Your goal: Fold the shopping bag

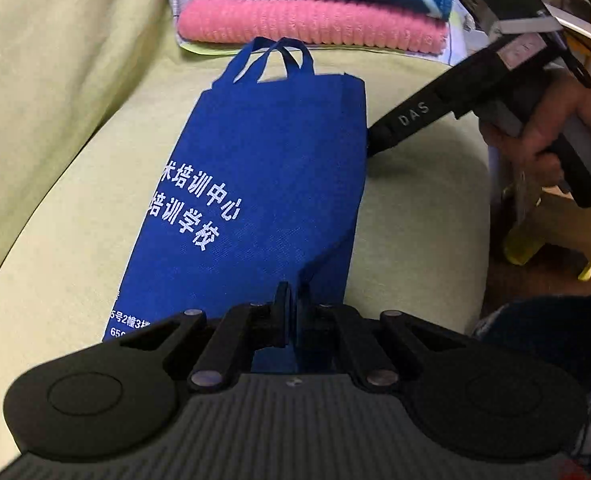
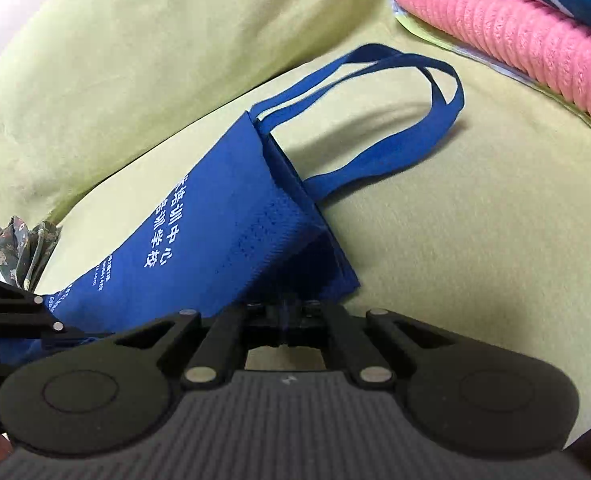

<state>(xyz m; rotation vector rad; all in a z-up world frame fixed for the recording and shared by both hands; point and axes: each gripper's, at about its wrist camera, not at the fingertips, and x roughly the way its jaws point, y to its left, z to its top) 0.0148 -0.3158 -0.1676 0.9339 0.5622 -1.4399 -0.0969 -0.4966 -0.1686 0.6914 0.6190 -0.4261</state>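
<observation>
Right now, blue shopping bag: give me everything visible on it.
The blue shopping bag looks like non-woven fabric with white Chinese print and digits on its face. It lies folded lengthwise into a narrow strip on the yellow-green cushion, its two loop handles stretched toward the stacked towels. The left gripper is shut on its bottom edge, and the right gripper is shut on its long side edge.

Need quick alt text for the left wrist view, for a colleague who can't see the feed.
A blue shopping bag with white printed lettering lies folded lengthwise on a pale green cushion; the left gripper is shut on its near end and the right gripper meets its right edge. Beyond the handles are stacked pink and blue towels.
</observation>
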